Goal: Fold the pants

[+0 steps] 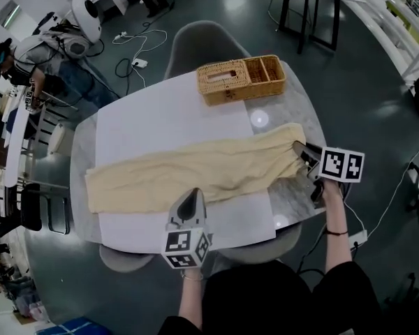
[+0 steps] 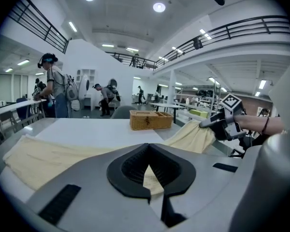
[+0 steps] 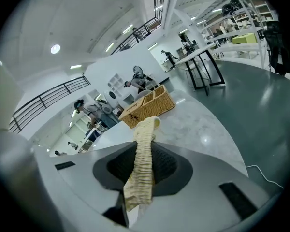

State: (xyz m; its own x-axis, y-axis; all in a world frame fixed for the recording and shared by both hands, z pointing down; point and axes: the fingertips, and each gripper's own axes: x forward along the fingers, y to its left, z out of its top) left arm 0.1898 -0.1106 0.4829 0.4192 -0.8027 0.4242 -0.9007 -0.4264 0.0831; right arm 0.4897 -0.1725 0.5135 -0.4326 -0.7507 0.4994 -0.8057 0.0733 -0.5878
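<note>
We have the cream pants (image 1: 195,169) lying lengthwise across the surface (image 1: 297,199). The right claw (image 1: 300,149) pinches their ribbed, gathered end, and the left claw (image 1: 190,197) is closed on the near edge (about mid-length). To fold cleanly, we should raise both grips evenly, hold the cloth taut, and lay the right end over the other.

Head view looks steeply down; both gripper views skim the table (image 3: 198,124), sharing the basket (image 2: 151,120).

Right tongs (image 1: 300,151) gripping pants (image 1: 195,173), basket (image 1: 241,79) behind
</note>
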